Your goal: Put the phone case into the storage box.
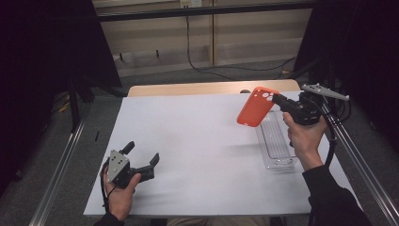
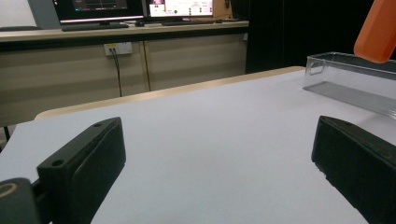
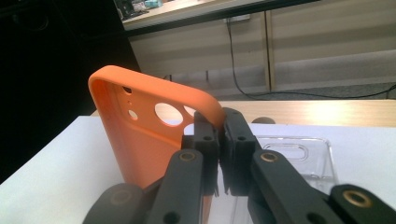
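Note:
An orange phone case hangs in the air over the right side of the table, above the near-left of a clear plastic tray. My right gripper is shut on the case's edge near the camera cutouts; in the right gripper view the case stands upright, pinched between the jaws at my right gripper. My left gripper rests low at the front left of the white table cover, jaws wide open with nothing between them. In the left gripper view the case shows at the top right above the tray.
The tray lies lengthwise near the table's right edge. A wooden table edge runs along the back. Beyond it stand cabinets with a hanging cable. Metal rails flank the table on both sides.

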A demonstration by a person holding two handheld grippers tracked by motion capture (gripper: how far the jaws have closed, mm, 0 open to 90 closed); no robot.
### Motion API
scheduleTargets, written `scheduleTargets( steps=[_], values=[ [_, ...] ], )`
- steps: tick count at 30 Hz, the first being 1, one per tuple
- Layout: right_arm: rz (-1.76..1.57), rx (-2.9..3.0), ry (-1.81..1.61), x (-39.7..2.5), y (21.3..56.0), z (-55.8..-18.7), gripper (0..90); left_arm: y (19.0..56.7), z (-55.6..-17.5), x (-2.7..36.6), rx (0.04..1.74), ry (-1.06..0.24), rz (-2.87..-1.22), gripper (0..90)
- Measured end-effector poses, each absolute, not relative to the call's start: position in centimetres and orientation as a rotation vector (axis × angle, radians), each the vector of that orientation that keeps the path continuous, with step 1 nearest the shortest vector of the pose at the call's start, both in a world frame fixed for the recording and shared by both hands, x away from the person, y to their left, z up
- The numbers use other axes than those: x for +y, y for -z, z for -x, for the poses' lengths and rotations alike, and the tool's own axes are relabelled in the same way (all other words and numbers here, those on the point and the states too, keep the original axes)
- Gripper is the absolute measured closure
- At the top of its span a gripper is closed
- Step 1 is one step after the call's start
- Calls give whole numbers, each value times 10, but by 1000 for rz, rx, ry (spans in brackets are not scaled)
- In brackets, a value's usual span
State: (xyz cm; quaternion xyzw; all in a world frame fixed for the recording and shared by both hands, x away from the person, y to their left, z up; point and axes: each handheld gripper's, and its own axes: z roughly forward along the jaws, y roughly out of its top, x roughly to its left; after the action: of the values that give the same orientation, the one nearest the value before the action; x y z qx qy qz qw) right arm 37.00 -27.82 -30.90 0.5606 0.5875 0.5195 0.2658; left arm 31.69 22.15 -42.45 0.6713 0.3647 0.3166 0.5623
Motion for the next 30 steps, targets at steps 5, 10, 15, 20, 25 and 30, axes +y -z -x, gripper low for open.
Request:
scheduleTargets(
  steps=[5, 10, 15, 20, 25, 30],
  values=[
    [-1521, 1567, -1390, -284, 305, -373, 855, 425, -317, 221, 857, -737, -1587, 28],
    [-1524, 1556, -1377, -288, 302, -375, 855, 425, -317, 221, 853, -739, -1591, 28],
    [-1530, 1550, -1369, -294, 302, -379, 855, 425, -317, 220, 857, -731, -1588, 28],
    [-1541, 1535, -1368, -300, 303, -383, 856, 425, -317, 220, 848, -734, -1596, 28],
    [-1550, 1523, -1353, -305, 304, -388, 855, 425, -317, 220, 851, -729, -1595, 29],
    [-1567, 1508, -1353, -310, 305, -394, 855, 425, -317, 220, 848, -728, -1597, 29]
  ],
)
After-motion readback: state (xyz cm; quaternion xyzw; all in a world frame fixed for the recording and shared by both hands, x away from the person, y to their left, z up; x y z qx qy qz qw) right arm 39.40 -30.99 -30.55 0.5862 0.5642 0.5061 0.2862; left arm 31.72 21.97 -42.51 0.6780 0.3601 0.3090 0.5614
